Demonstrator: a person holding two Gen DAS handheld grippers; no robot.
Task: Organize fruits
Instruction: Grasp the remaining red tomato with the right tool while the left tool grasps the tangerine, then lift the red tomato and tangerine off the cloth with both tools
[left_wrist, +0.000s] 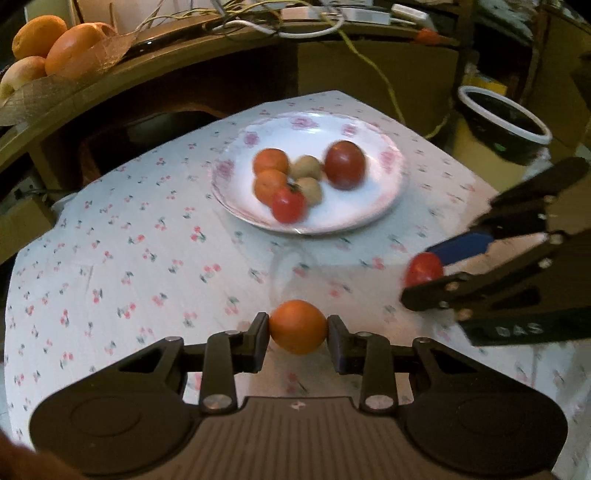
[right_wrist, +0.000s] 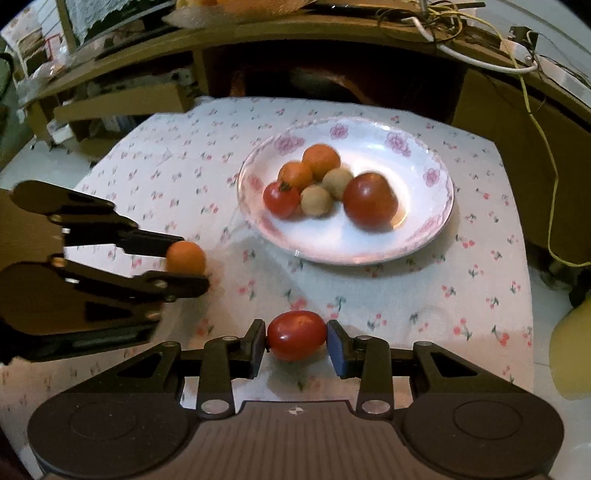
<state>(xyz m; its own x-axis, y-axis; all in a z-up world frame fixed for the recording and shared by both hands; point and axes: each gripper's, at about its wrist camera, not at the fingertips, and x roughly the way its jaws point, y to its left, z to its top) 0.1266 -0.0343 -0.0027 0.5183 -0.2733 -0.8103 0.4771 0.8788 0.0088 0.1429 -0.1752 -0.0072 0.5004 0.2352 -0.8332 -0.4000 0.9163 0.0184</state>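
While both grippers are held above the floral cloth (left_wrist: 129, 258), each is seen clamped on one piece of fruit. An orange fruit (left_wrist: 298, 326) is pinched btwn the pads of the left gripper (left_wrist: 298, 328), jaws closed against its two sides; from the right wrist view the same fruit (right_wrist: 185, 257) is seen in that gripper (right_wrist: 184, 262), on the near-left side of the plate (right_wrist: 436, 229). A small red tomato (right_wrist: 296, 335) is gripped by the right gripper (right_wrist: 296, 338), jaws pressed on both its ends; from the left wrist view it (left_wrist: 423, 268) is seen in that gripper (left_wrist: 424, 271), on the near-right side of the plate (left_wrist: 384, 206). Both held fruits are kept apart from the plate, w/ bare cloth btwn them and its rim.

On the plate, six pieces are clustered near its centre: two orange fruits (right_wrist: 321, 161) (right_wrist: 295, 174), two brownish round fruits (right_wrist: 337, 183) (right_wrist: 316, 200), a small stemmed tomato (right_wrist: 281, 199) and a larger dark-red tomato (right_wrist: 370, 199). These are packed together, most touching a neighbour.

Beyond the plate, a wooden shelf (left_wrist: 155, 70) is seen, w/ larger oranges (left_wrist: 77, 48) at its far-left end & cables (left_wrist: 295, 22) along its top. A dark bowl w/ white rim (left_wrist: 506, 118) is seen at far right of the plate.
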